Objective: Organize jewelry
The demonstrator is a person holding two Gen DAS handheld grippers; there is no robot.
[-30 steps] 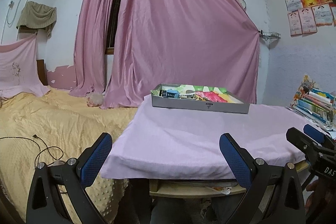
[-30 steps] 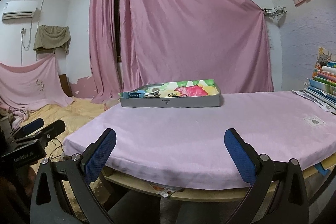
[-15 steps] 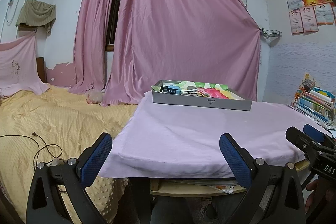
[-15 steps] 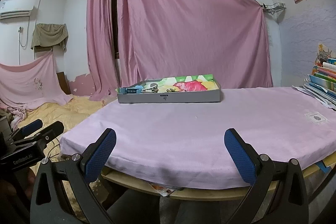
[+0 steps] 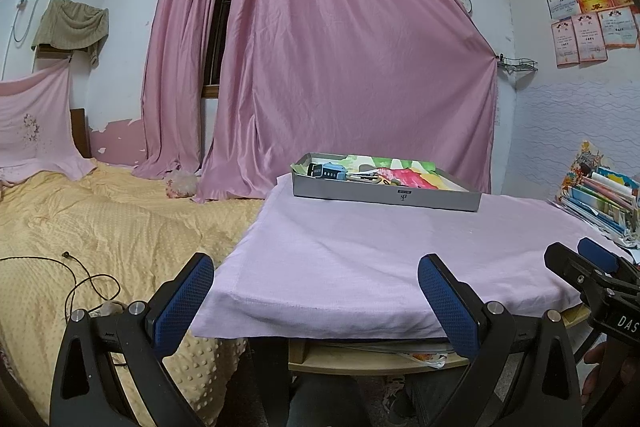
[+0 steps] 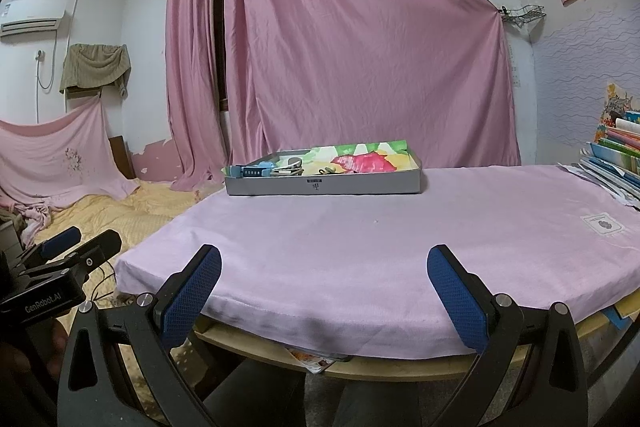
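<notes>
Nearest in each wrist view are the tools themselves. The left gripper point(image 5: 316, 277) has its jaws spread wide with nothing between them, its blue pads point(image 5: 182, 303) hanging just short of the near left corner of the desk point(image 5: 360, 259). The right gripper point(image 6: 324, 267) is likewise wide open and empty, poised at the near edge of the desk, a little to the right of the left one; each tool shows at the margin of the other's view.

The desk is draped in a pale pink cloth point(image 6: 380, 239), bare across its near and middle stretch apart from a small white label point(image 6: 602, 224) toward its right side. Under the near edge of the desk a wooden shelf point(image 5: 360, 359) holds some printed paper.

At the far end of the desk, left of centre, sits a shallow grey tray point(image 6: 324, 185) lined with bright floral paper. The jewelry point(image 6: 290, 166) lies heaped in the tray's left part, beside a light blue watch-like piece point(image 6: 248, 171); individual items are too small to tell apart. Both grippers are well apart from the tray.

On the right of the desk is a stack of books point(image 5: 600, 195). Left of the desk lies a bed with a yellow cover point(image 5: 100, 227). Beyond the desk hangs a pink curtain point(image 5: 340, 67).
</notes>
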